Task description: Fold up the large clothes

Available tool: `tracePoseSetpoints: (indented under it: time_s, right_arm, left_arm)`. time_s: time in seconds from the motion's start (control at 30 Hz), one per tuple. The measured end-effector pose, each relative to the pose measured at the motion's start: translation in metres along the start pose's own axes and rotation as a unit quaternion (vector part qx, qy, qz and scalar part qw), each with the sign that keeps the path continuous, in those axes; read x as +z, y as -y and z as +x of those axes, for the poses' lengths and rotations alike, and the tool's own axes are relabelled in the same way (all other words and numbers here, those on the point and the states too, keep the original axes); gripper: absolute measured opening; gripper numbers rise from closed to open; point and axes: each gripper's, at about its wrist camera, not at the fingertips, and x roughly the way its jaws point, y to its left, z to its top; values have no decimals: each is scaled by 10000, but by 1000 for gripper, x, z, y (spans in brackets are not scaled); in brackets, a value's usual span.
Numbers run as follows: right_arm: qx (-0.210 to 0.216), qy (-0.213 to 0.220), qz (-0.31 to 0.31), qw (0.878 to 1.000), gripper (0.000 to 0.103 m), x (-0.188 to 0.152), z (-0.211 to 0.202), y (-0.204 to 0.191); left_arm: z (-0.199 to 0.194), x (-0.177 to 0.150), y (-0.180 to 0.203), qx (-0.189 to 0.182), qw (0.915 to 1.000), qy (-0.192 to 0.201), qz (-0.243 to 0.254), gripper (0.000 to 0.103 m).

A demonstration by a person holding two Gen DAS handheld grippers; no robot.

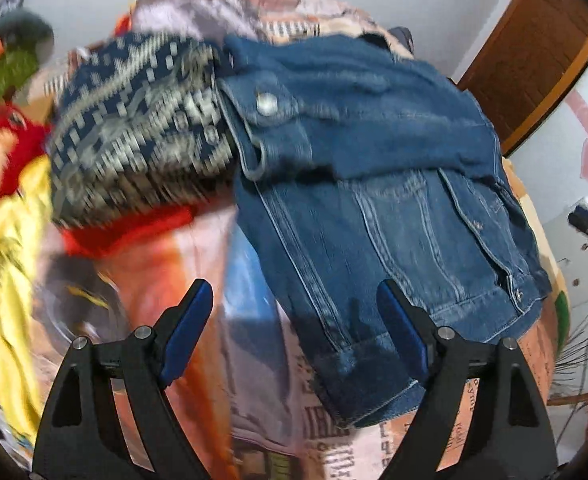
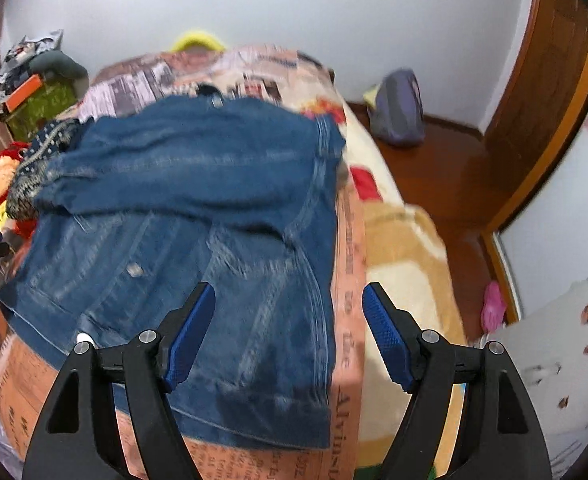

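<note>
left wrist view: left gripper with blue-padded fingers spread wide, gripping nothing, poised above the near hem of a denim jacket lying folded on the printed bedspread. beside the jacket, touching its collar side, a dark patterned knit.

right wrist view: right gripper likewise parted and empty, over the jacket's near right corner. beyond the bed edge, a cream blanket and wooden floor.
</note>
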Motion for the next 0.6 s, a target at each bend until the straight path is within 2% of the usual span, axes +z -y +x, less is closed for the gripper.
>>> tracePoseSetpoints:
  time_s: [0.13,0.2,0.37,0.43,0.47,0.6]
  right_arm:
    - [133,-341,304,9989,73,-21,18,13]
    - [342,-510,569,9965,73,-31,28,22]
    - [793,-898,1189,9856,73,-55,51,36]
    - [850,-1009,1234,9835,69,-62,59,37]
    - [870,-1060,1213,9831,63,-65,63,36]
    - [983,-1188,1294,9795,55,-76,83,35]
  left_arm:
    - [19,-10,-4,-246,9978,-332,-519,84]
    - [25,-14,-3,-507,9950,-459,-734,84]
    - [33,-23,13,-838,9923,-581,-704,84]
    - [36,-27,20,-877,9927,-572,-593,84]
    - [37,-28,23,-861,9932,-529,-570,84]
    - [43,-31,22,-878,9918,-387,-841,81]
